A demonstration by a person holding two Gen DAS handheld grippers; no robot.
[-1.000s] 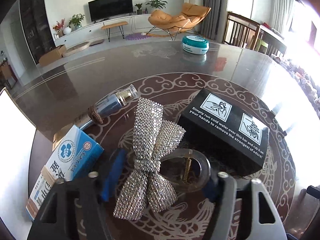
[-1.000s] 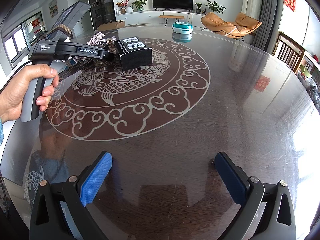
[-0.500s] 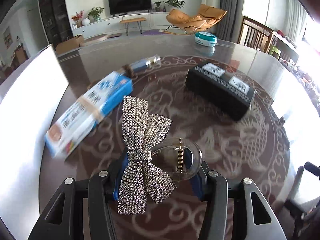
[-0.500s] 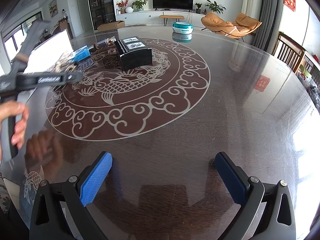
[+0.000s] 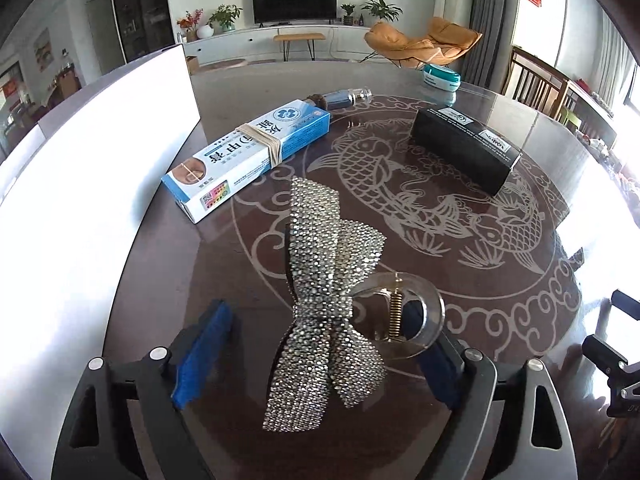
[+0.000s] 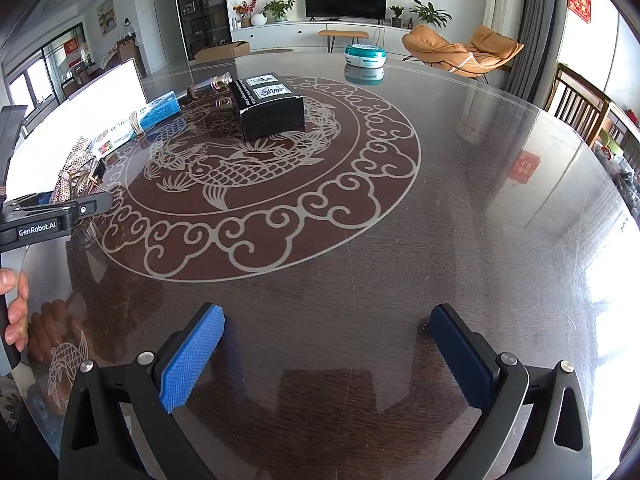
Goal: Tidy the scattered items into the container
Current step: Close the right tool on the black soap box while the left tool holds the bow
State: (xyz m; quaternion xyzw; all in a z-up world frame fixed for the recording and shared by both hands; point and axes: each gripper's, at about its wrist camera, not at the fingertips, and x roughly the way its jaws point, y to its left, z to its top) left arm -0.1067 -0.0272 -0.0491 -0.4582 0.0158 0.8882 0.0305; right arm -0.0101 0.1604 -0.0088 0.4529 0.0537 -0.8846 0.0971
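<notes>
A rhinestone bow hair clip (image 5: 332, 300) with a clear plastic claw sits between the jaws of my left gripper (image 5: 320, 320). The jaws are opening: the left pad (image 5: 204, 352) stands clear of the bow, and the right pad is half hidden behind the clear claw. The white container (image 5: 80, 200) rises just to the left. The right wrist view shows the bow (image 6: 70, 176) at the left gripper's tip beside the container (image 6: 80, 120). My right gripper (image 6: 326, 314) hovers open over bare table with nothing between its pads.
On the round dark table (image 5: 500, 280) lie a blue-and-white carton (image 5: 248, 156), a small glass bottle (image 5: 344, 98) and a black box (image 5: 464, 148). A teal tin (image 5: 442, 76) sits at the far edge. A hand (image 6: 14, 312) holds the left gripper's handle.
The left gripper carried the bow clip away from the carton and black box toward the white container, then its jaws spread and the left pad came off the bow. The right gripper stayed still.
</notes>
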